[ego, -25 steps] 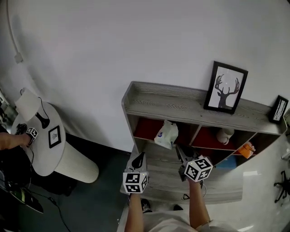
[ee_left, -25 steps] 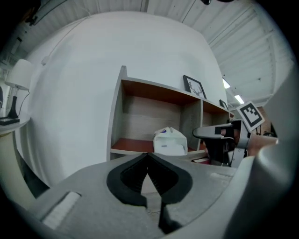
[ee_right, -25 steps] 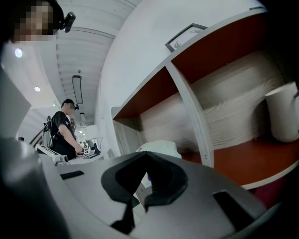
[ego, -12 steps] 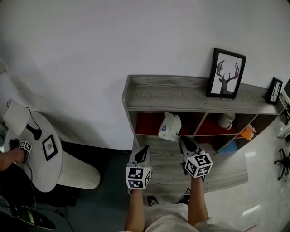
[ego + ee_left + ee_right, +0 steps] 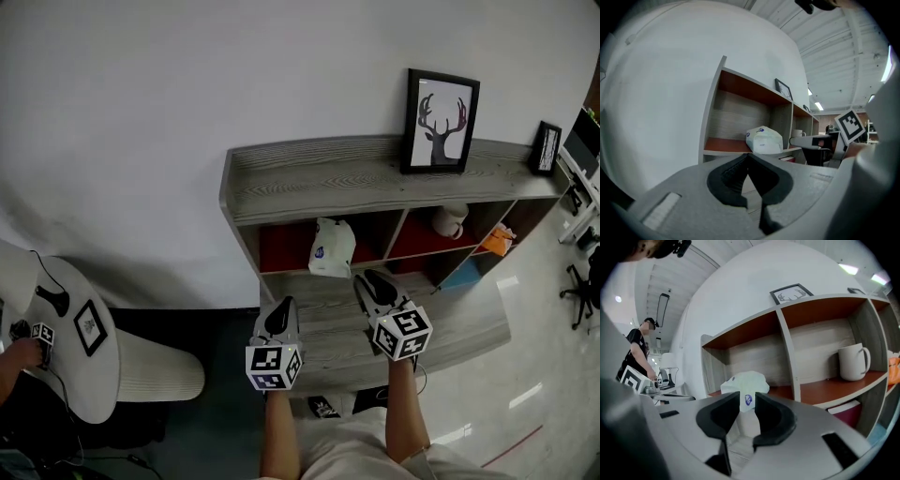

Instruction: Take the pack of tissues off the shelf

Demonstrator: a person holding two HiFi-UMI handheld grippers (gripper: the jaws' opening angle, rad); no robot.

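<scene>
On shelf [image 5: 323, 180] — tissue pack [image 5: 332, 249]; untouched.

In the shelf [image 5: 300, 183], the pack of tissues [image 5: 332, 249] lay left, a mug [image 5: 451, 221] right of it, a framed picture [image 5: 441, 120] on top.

Shelf [image 5: 319, 178] is grey with a streaky wood grain on top and down the dividers. Inside, the cubbies go rusty red-brown, with pale wood-grain back panels. Pack of tissues [image 5: 332, 248] is white with a little round blue logo. Framed picture [image 5: 442, 122] has a black frame around a white sheet with a black antlered deer silhouette. Mug [image 5: 853, 363] is off-white, there's an orange thing [image 5: 498, 240] in the far right cubby, and the wall [image 5: 141, 112] is plain white.
</scene>
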